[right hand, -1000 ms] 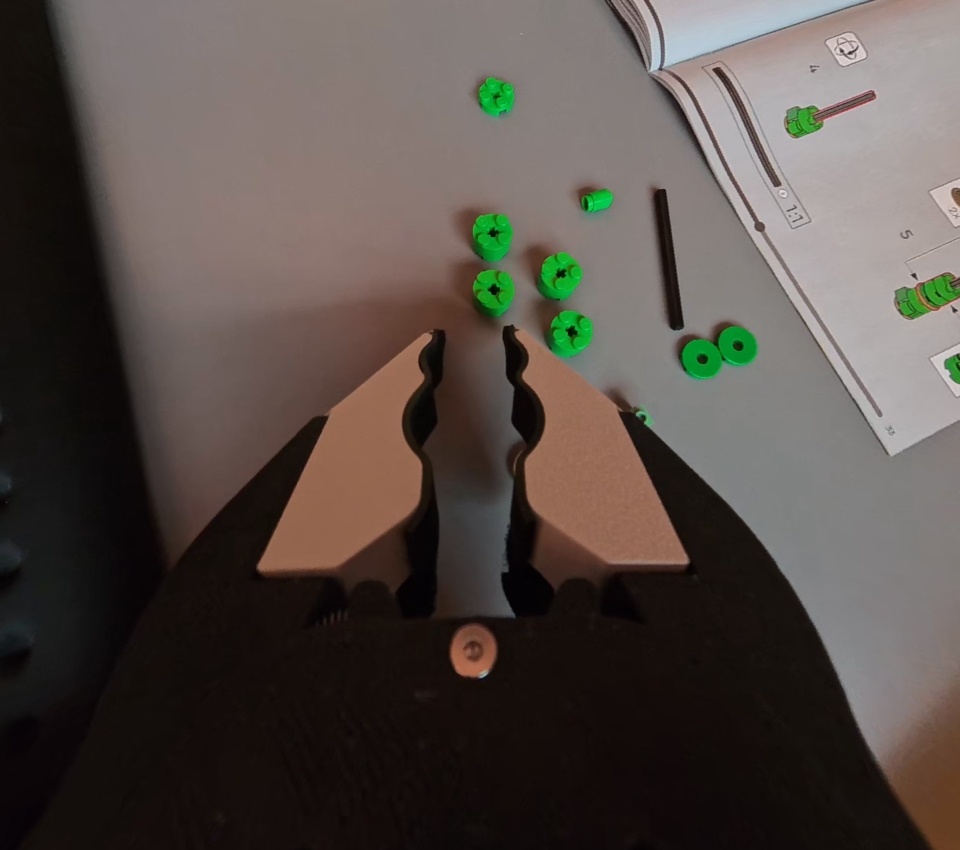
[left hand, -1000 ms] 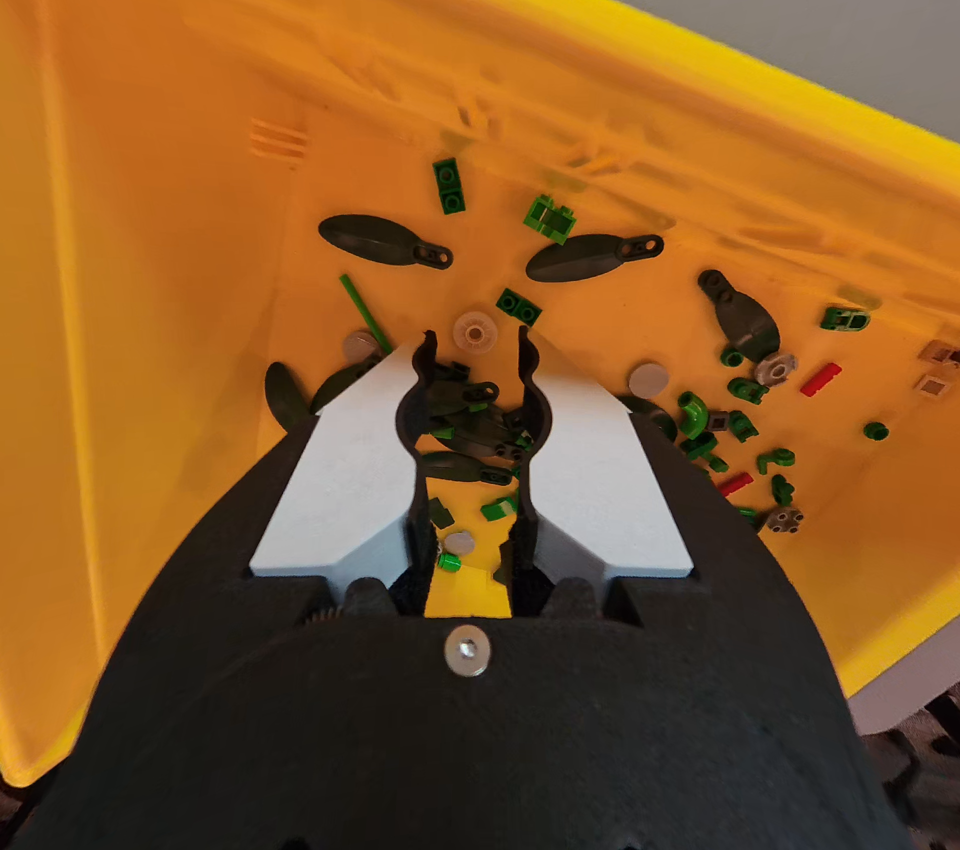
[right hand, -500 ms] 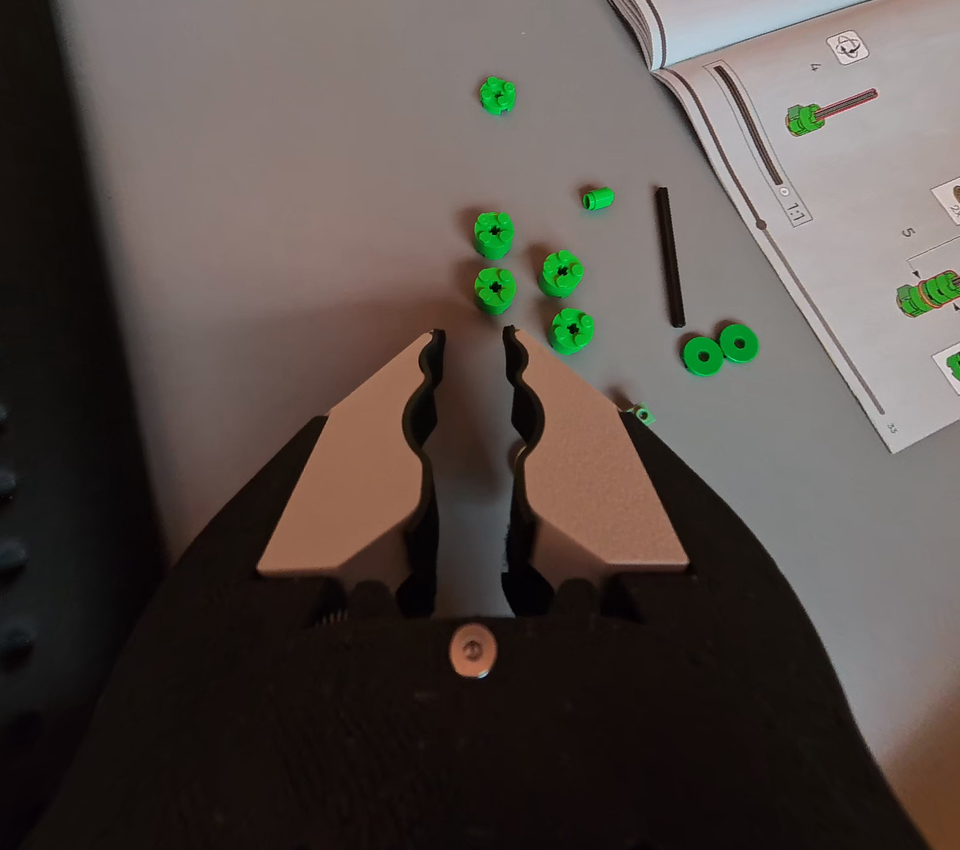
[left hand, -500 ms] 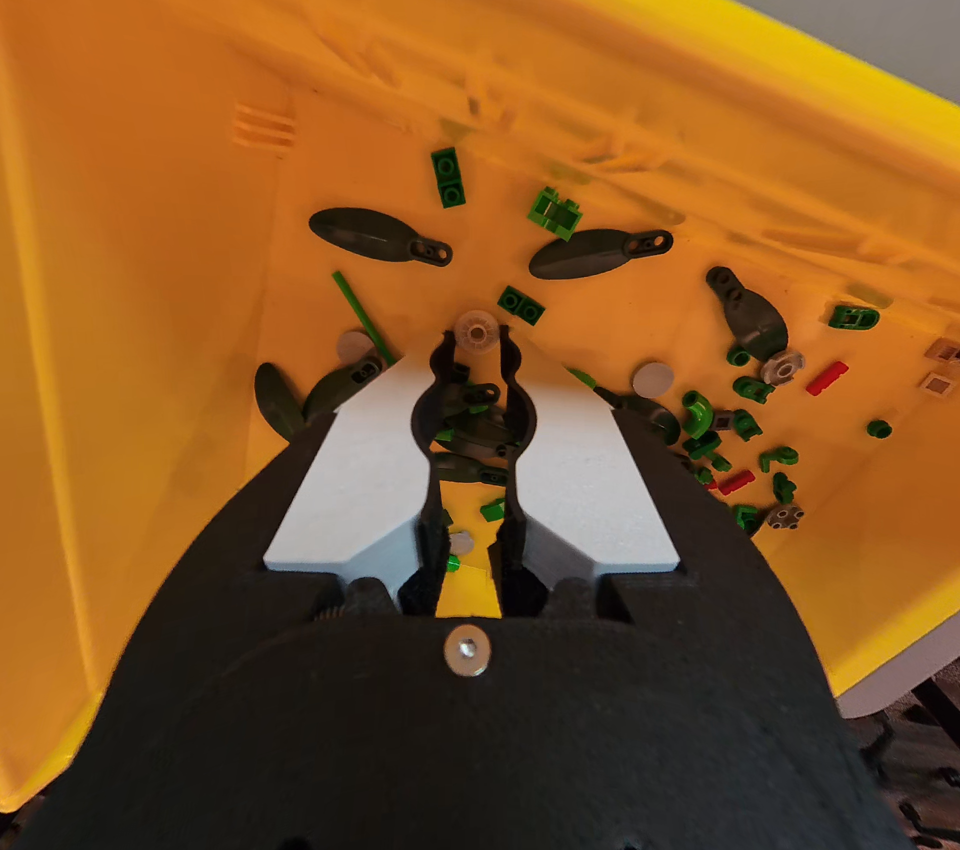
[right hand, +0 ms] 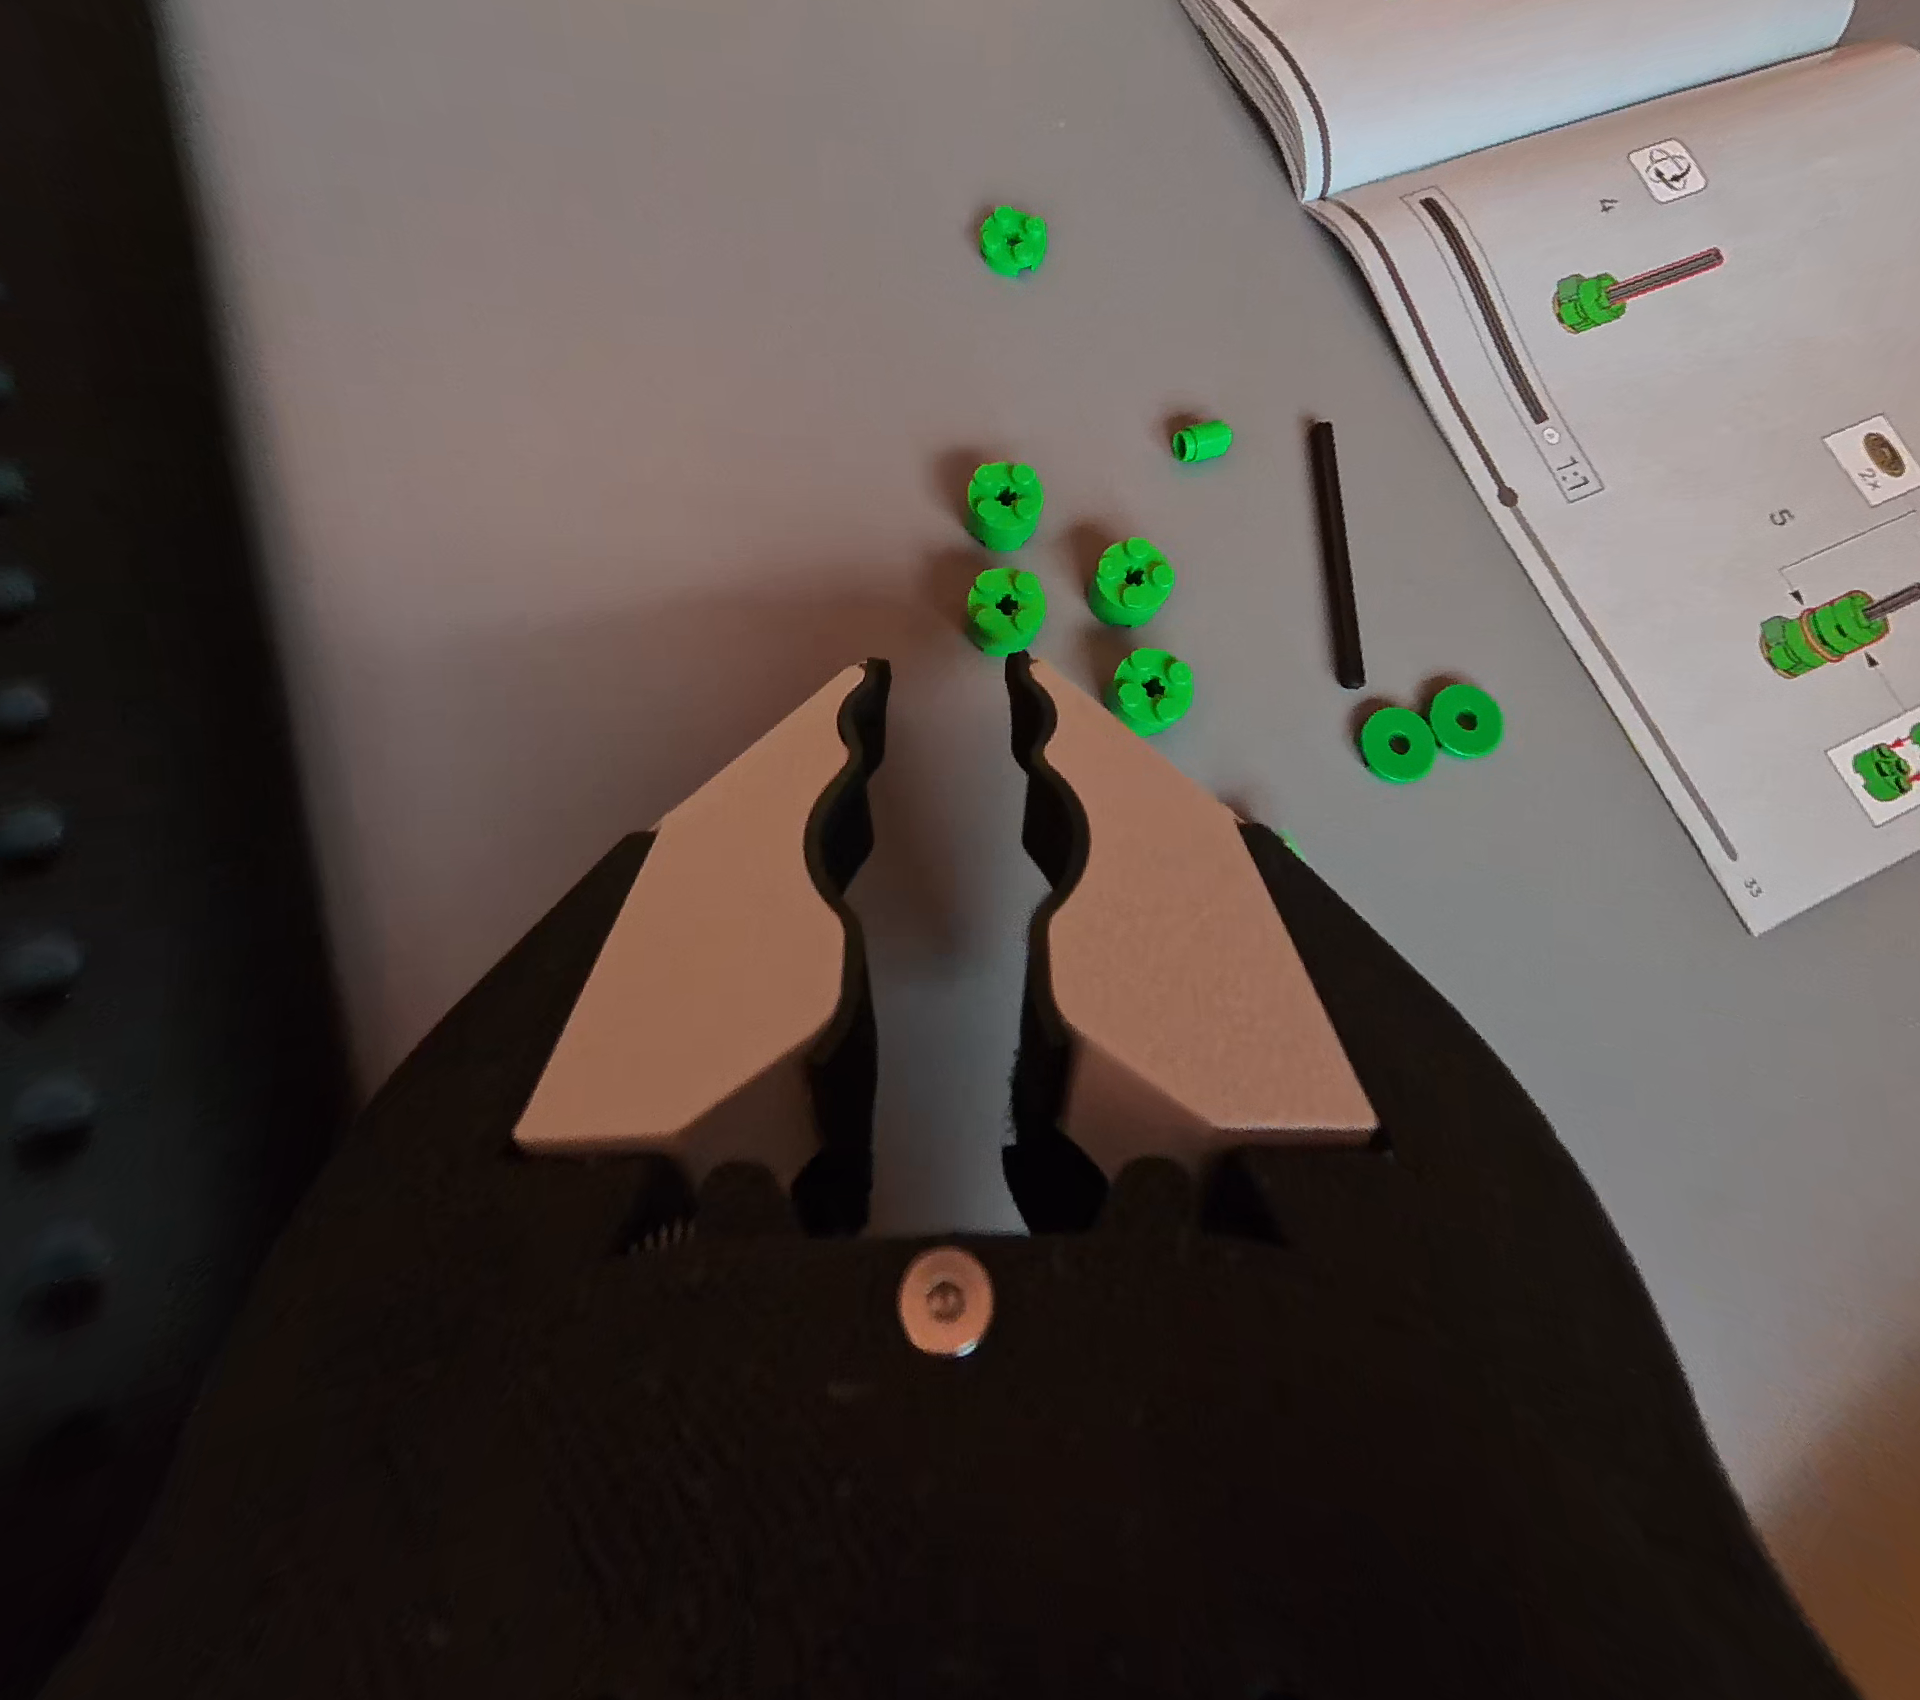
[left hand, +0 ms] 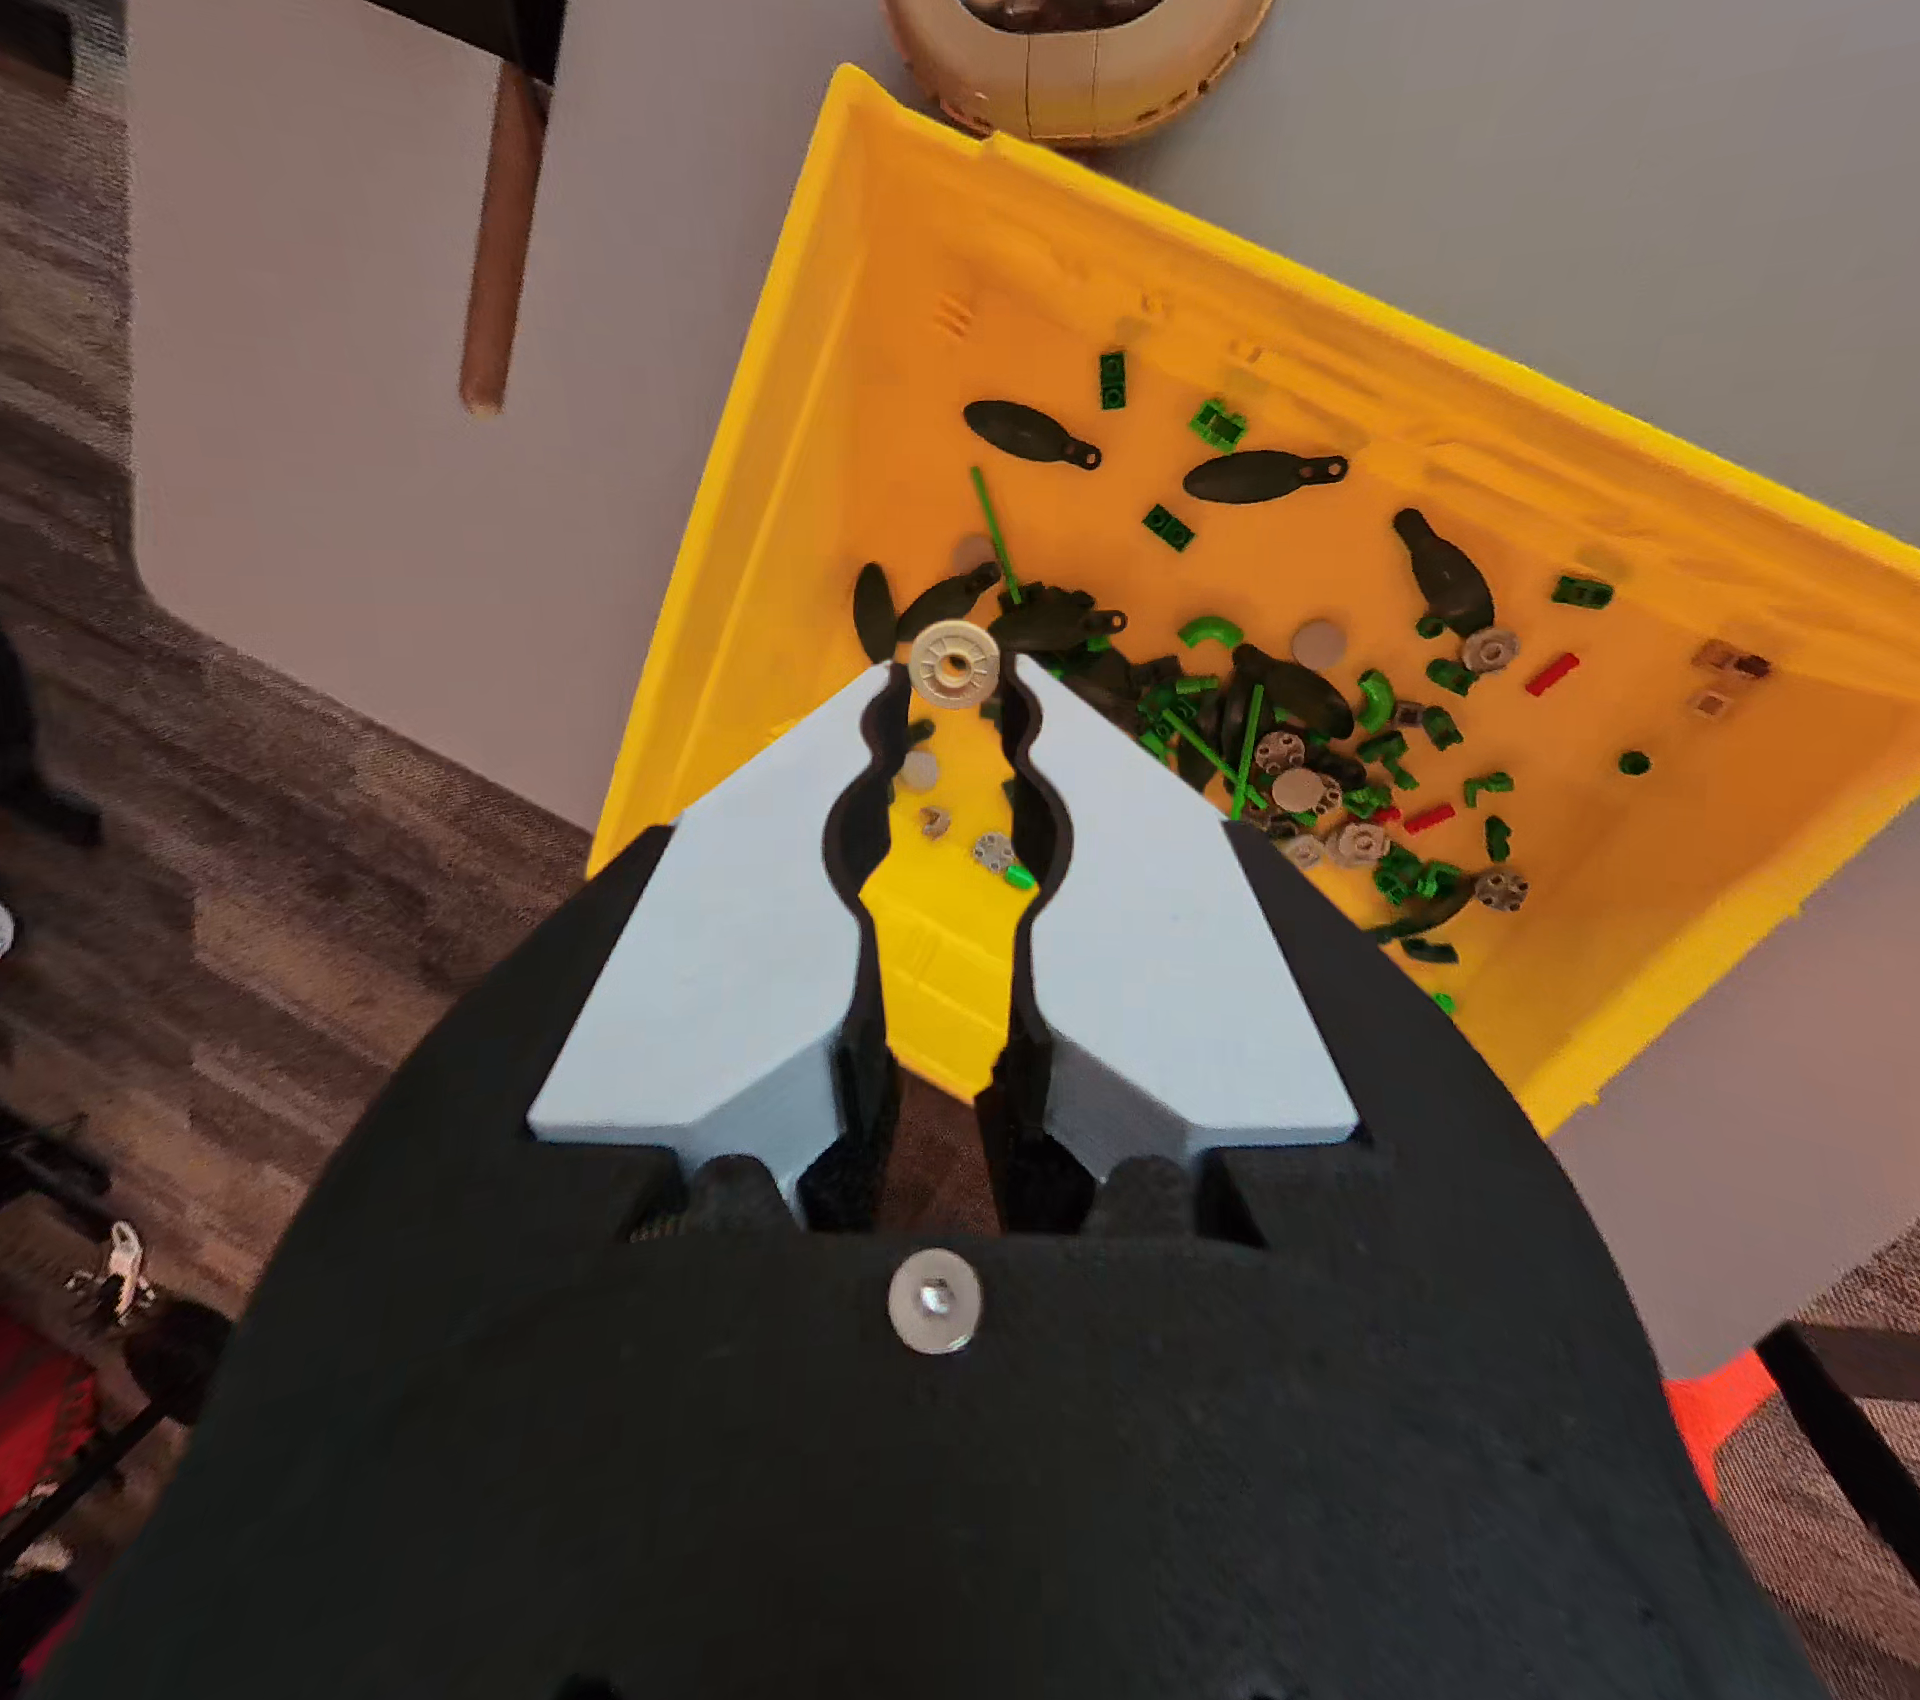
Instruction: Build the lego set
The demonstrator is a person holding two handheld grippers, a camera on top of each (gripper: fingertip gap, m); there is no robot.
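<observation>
Grey table [left hand: 343, 362], brown striped carpet [left hand: 260, 871] (dim, warm light)

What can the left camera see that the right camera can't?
Only the left wrist view shows the yellow bin of loose pieces, the tan model beyond it, and the left gripper pinching a tan disc above the bin. Only the right wrist view shows the green round bricks, two green discs, the black axle, the open booklet, and the right gripper, open and holding nothing. Both show the grey table.
</observation>
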